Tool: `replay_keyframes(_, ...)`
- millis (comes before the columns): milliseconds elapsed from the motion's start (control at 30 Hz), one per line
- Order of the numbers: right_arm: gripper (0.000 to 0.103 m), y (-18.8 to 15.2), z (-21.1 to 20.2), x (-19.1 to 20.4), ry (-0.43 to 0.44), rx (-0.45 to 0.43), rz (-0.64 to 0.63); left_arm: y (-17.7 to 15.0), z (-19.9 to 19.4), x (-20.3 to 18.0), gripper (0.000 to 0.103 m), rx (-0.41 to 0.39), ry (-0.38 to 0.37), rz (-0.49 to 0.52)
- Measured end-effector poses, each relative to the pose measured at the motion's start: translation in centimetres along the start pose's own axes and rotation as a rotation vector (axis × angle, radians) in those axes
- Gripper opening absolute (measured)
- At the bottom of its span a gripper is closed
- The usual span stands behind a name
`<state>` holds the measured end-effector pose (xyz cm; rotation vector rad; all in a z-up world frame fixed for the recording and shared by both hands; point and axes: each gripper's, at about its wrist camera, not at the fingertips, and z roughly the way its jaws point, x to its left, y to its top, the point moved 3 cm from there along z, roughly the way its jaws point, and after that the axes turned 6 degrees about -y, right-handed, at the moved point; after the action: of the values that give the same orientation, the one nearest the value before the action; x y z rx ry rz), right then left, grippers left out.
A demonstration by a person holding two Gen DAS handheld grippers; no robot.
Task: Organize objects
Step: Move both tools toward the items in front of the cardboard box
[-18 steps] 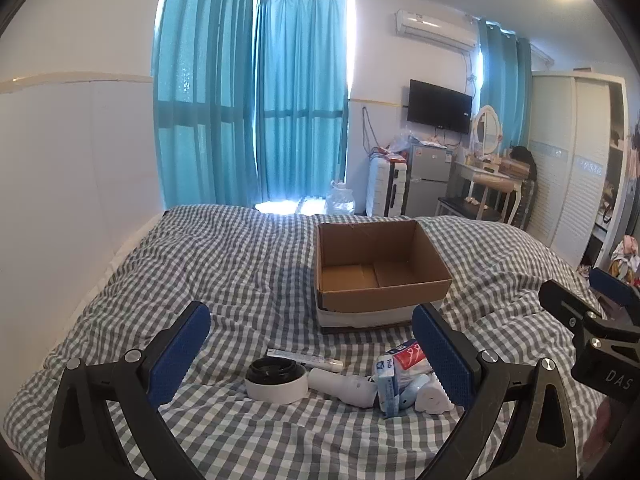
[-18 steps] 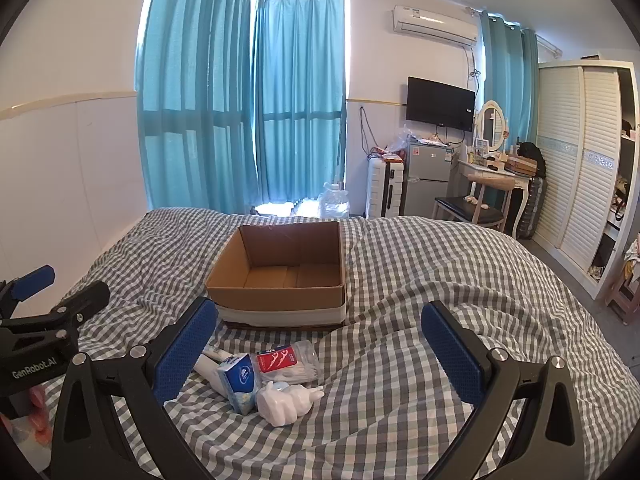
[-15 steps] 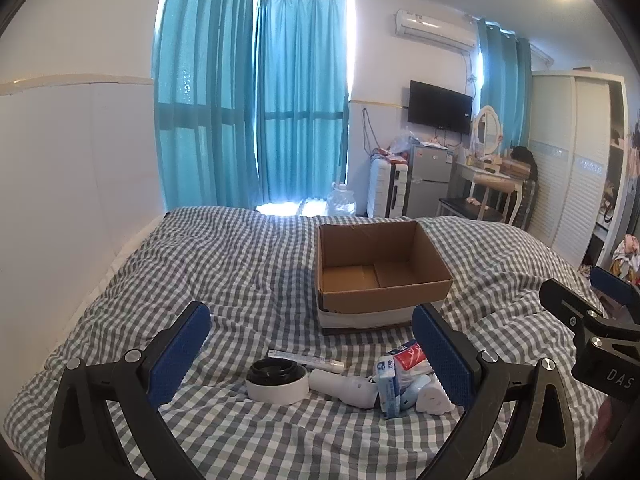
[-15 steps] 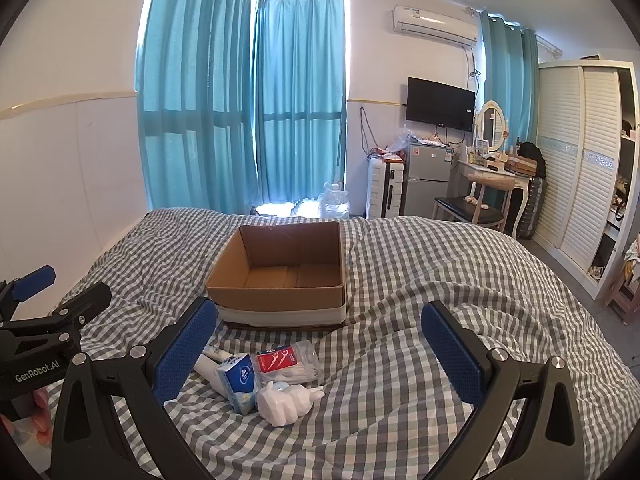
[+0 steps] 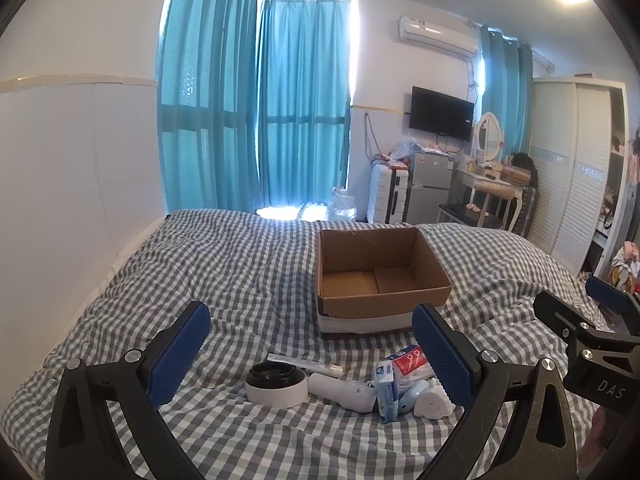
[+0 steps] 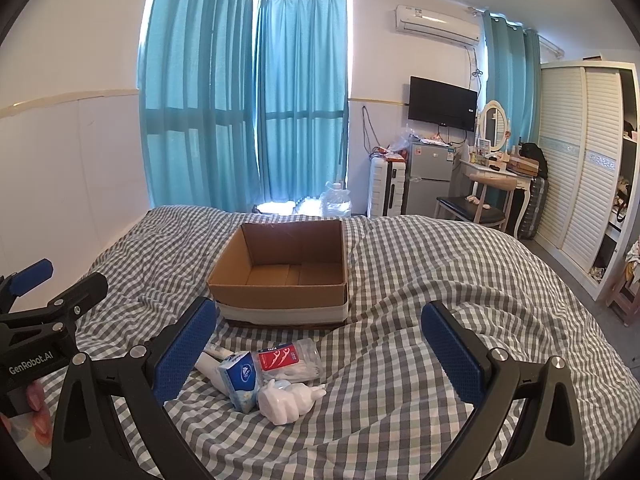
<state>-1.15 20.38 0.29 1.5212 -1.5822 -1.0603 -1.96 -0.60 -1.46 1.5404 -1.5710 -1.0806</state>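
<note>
1. Lying in a tight heap on the checked bed (image 5: 224, 280), the small things to be tidied sit just in front of the empty cardboard box (image 5: 380, 280): a round white dish with a black rim (image 5: 276, 386), a thin tube (image 5: 304, 364), a white handheld device (image 5: 344, 392), a blue tissue pack (image 5: 386, 390), a red-labelled pack of floss picks (image 5: 408, 362) and a white figurine (image 5: 432, 400).
2. Both tools are released, their blue pads spread wide with nothing between them: the left tool (image 5: 312, 356) hangs over the dish and tube, the right tool (image 6: 320, 356) over the tissue pack (image 6: 240, 380) and floss picks (image 6: 288, 360).
3. Touching neighbours are the main risk, I judge: closing on the tissue pack could drag the figurine (image 6: 288, 400) or the floss picks along, or knock them apart.
4. Soft, rumpled bedding may let a thing sink or tip as the pads press down, so a grip could slip.
5. Crossing paths is another hazard, since the two tools hover near each other and share one heap and one box (image 6: 280, 272).
6. Only the left view shows the dish and the thin tube; in the right view the left pad hides that side.
7. Only the right view shows the figurine whole and the clear floss-pick pack in full.
</note>
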Motion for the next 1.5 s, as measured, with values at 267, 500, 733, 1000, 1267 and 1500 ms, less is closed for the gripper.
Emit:
replay_keyframes(267, 0.103, -0.1, 0.2, 0.1, 0.001, 0.007, -0.004, 0.3, -0.7, -0.2, 0.103, -0.051, -0.007, -0.008)
replay_keyframes(500, 0.103, -0.3, 0.8, 0.1, 0.002, 0.018, -0.006, 0.5, -0.8, -0.5, 0.103, -0.069, 0.019, 0.027)
replay_keyframes(733, 0.103, -0.8, 1.7, 0.2, 0.0, 0.031, -0.011, 0.4, -0.1, -0.4, 0.103, -0.036, 0.02, 0.04)
replay_keyframes(1000, 0.103, -1.6, 3.0, 0.9, 0.02, 0.049, -0.012, -0.2, 0.9, 0.2, 0.103, -0.001, 0.032, 0.03)
replay_keyframes(1267, 0.103, -2.6, 5.0, 1.8, 0.015, 0.09, -0.039, -0.6, 2.6, 2.4, 0.103, 0.022, 0.061, -0.042)
replay_keyframes(1500, 0.103, -3.0, 7.0, 2.4, 0.02, 0.134, -0.065, -0.9, 4.7, 3.8, 0.103, 0.087, 0.055, -0.051)
